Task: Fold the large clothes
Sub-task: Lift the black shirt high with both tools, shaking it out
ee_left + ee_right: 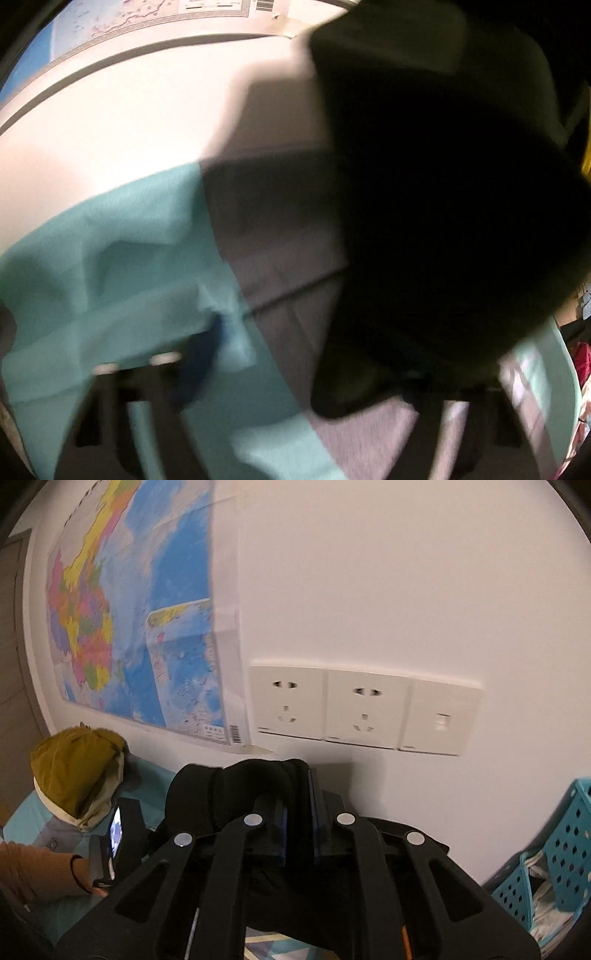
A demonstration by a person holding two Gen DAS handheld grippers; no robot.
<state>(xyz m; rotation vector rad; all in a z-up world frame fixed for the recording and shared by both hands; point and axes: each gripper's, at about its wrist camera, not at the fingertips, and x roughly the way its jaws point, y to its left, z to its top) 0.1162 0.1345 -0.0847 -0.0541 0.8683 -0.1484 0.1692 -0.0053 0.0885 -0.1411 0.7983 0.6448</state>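
A black garment [266,779] loops up between the blue pads of my right gripper [299,812], which is shut on it and holds it up in front of the wall. In the blurred left wrist view the same black garment [443,221] hangs as a big dark mass on the right and covers the right finger. My left gripper [310,358] stands open over the teal and grey bedsheet [129,240]. Its blue left pad [201,354] is bare, with sheet showing in the gap. A hand in an orange sleeve [40,871] holds the left gripper's body [118,834].
On the white wall hang a coloured map [129,609] and a row of sockets [362,709]. A mustard-yellow jacket [77,771] lies bundled on the bed by the wall. A teal perforated basket [557,849] stands at the right.
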